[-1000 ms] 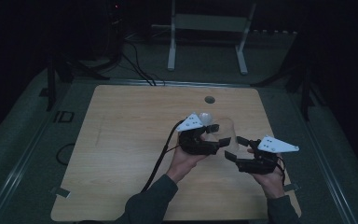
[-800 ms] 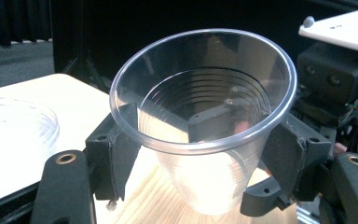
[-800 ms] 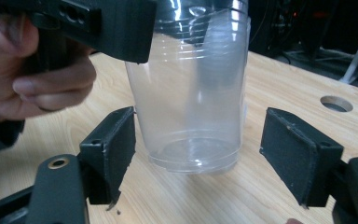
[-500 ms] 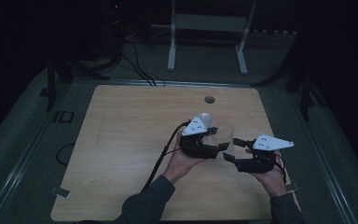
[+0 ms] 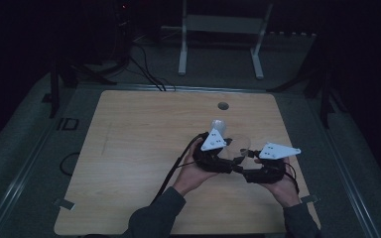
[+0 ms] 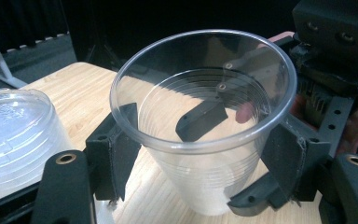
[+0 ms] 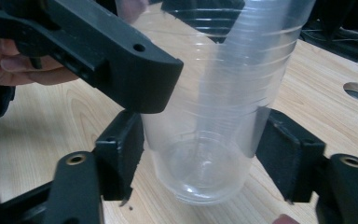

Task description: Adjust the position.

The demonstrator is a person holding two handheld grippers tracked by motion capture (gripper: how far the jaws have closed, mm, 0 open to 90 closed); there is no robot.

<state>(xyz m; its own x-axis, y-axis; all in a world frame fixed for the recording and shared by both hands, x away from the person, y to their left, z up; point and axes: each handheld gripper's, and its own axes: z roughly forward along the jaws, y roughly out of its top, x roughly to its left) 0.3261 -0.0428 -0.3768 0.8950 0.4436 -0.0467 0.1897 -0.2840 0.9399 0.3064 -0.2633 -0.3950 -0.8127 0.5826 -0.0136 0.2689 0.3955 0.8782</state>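
Clear cup [image 6: 204,135] is pinched by left gripper [image 6: 200,163] jaws; right gripper [image 7: 200,163] jaws are spread around its base, above bench [image 5: 139,148].

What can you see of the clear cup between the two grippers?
The clear plastic cup is thin-walled and see-through, with fine ridges round its wall and a rolled rim. It is empty, upright, mouth up, with its base just above or on the wooden table. The left gripper jaws press its sides just under the rim; the right gripper jaws flank its lower part, with contact unclear.
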